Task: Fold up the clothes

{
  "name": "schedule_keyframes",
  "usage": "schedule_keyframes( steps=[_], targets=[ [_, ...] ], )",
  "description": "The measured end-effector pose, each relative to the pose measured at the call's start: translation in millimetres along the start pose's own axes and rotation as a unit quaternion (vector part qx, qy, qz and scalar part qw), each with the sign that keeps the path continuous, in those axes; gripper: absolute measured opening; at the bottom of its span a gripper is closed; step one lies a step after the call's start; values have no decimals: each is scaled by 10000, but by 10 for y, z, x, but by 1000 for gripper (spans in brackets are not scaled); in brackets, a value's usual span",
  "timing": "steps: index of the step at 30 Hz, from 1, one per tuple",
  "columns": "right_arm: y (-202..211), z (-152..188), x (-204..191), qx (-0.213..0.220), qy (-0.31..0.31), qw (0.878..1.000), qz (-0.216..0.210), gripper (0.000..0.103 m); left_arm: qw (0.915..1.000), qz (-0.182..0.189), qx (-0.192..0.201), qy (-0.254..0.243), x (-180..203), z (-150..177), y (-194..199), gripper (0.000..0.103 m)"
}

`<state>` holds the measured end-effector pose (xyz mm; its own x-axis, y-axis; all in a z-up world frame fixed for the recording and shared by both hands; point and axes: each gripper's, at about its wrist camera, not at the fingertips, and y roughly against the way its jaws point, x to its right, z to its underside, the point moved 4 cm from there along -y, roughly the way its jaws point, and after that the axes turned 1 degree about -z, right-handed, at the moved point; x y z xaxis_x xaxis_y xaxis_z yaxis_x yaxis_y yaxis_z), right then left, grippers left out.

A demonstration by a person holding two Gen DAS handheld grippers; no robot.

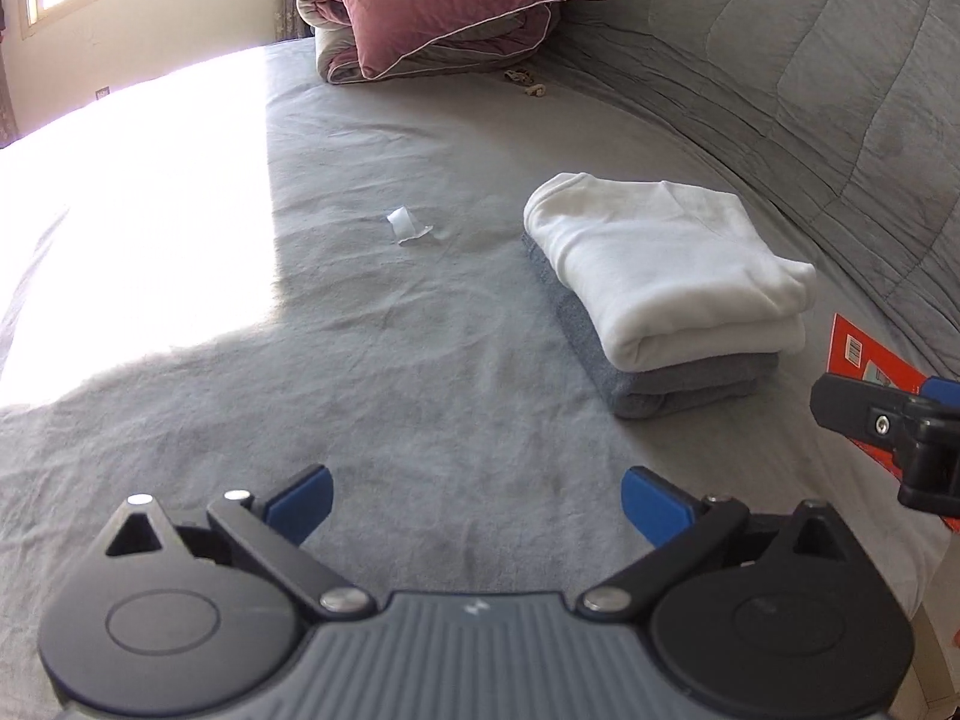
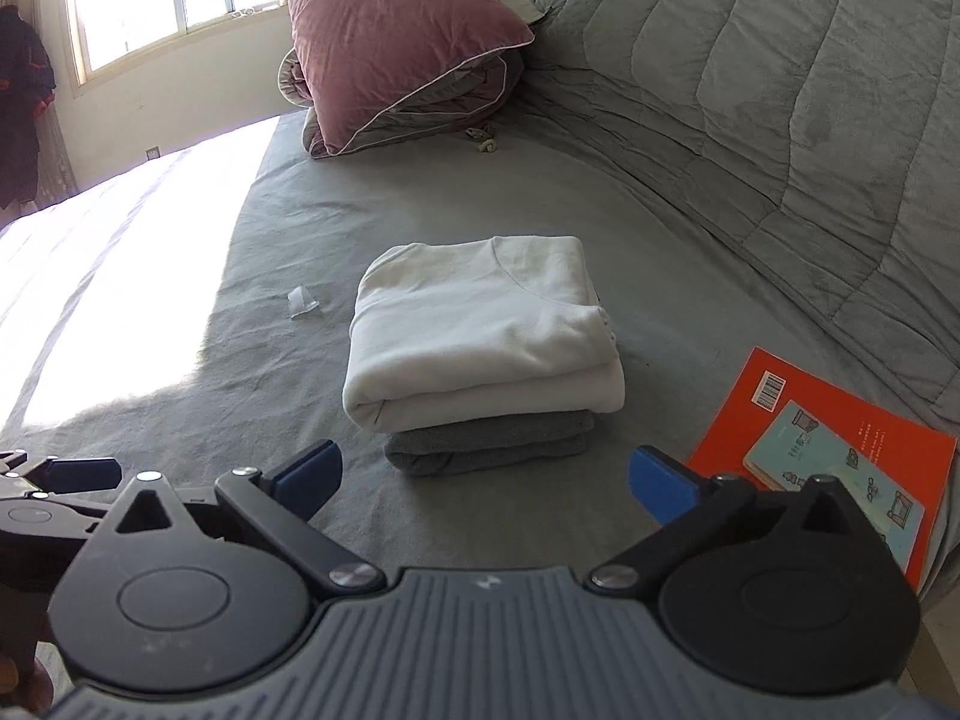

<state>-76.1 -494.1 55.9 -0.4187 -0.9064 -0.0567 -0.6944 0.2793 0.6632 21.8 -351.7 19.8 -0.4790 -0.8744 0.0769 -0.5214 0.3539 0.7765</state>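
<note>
Left wrist view
My left gripper (image 1: 474,507): jaws spread wide, nothing between the blue pads, hanging over bare grey bed sheet (image 1: 420,390).
Folded clothes: a white sweatshirt (image 1: 660,264) lies folded on top of a folded grey garment (image 1: 672,384); the stack sits ahead of my left gripper and off to its right, apart from the pads.
My right gripper (image 1: 900,426): only part of it shows at the right edge, beside my left one and level with the near end of the stack.
Paper scrap (image 1: 405,225): small and white, ahead of me and left of the stack, alone on the sheet.
Far ahead: a rolled quilt with a pink pillow (image 1: 444,0) on it.
Sunlight: a bright patch covers the sheet to my left.

Right wrist view
My right gripper (image 2: 486,480): jaws wide apart, pads empty, above the sheet.
Folded clothes: the stack lies straight ahead, just beyond my pads and not touched; the white sweatshirt (image 2: 480,336) is on top with its neckline facing up, the grey garment (image 2: 489,444) under it.
Orange book (image 2: 840,450): flat on the bed to my right, partly behind my right pad, near the stack but apart from it.
My left gripper (image 2: 54,480): its fingers show at the left edge, beside mine.
Grey quilted cover (image 2: 780,120): rises along my right, behind the stack and book.
</note>
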Motion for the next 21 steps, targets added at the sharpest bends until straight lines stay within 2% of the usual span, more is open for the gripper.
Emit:
schedule_keyframes(
  steps=[5,8,15,21],
  targets=[
    [48,49,8,35,136,9999,73,103,9998,30,-114,147,24,106,-28,102],
    [75,45,61,80,72,9996,276,103,9999,-57,-122,104,73,127,-28,102],
    [45,57,130,65,81,9983,570,103,9998,20,-141,107,117,126,-28,102],
    [54,46,111,103,83,9990,438,103,9998,49,-158,65,139,131,-24,102]
  ],
)
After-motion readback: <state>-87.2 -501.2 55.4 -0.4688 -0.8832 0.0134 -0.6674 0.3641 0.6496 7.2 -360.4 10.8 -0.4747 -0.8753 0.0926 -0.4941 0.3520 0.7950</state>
